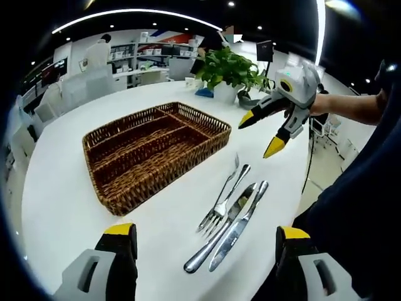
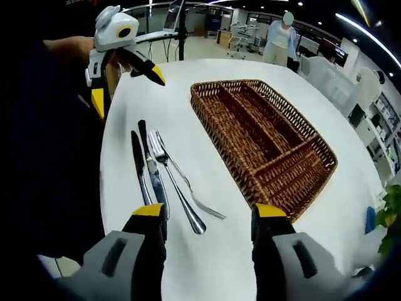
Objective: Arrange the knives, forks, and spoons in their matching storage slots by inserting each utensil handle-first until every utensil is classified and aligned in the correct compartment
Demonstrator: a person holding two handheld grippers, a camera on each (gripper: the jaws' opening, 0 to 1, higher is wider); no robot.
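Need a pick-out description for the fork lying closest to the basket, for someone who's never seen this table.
On the white table, a brown wicker basket sits with four utensils beside it. The fork nearest the basket is slim, tines toward the knives; unlike its neighbours, it lies crossed against a second fork.

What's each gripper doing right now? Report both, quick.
Left gripper: open, holding nothing, above the white table.
Right gripper: open, holding nothing, over the cutlery.
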